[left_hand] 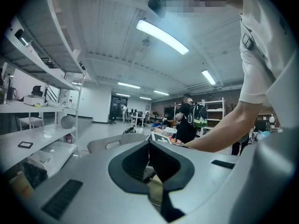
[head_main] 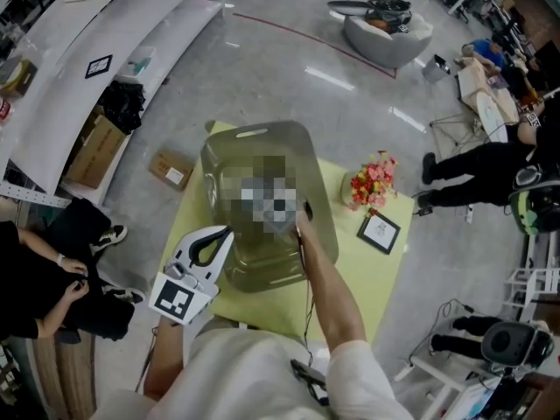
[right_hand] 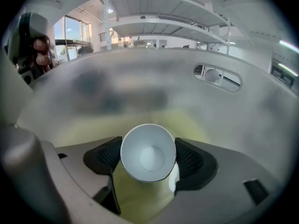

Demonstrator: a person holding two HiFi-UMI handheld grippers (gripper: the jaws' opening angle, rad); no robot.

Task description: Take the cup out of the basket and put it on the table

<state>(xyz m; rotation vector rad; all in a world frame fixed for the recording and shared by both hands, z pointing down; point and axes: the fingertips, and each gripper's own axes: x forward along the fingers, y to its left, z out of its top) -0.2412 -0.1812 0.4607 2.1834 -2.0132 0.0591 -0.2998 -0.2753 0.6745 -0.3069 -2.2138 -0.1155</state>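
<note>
A white paper cup (right_hand: 148,152) lies on its side inside the translucent grey basket (right_hand: 140,83), mouth towards the camera. My right gripper (right_hand: 148,157) is down in the basket with its ribbed pads against both sides of the cup's rim, jaws wide. In the head view my right forearm reaches into the basket (head_main: 254,133); a mosaic patch hides the gripper and cup there. My left gripper (head_main: 223,236) hangs at the basket's near left wall, jaws together and empty. In the left gripper view the left gripper (left_hand: 149,157) points over the basket's rim (left_hand: 112,143).
The basket stands on a yellow-green table (head_main: 372,291). Right of it are a bunch of flowers (head_main: 372,180) and a small framed picture (head_main: 378,231). A cardboard box (head_main: 169,169) lies on the floor to the left. People sit and stand around the room.
</note>
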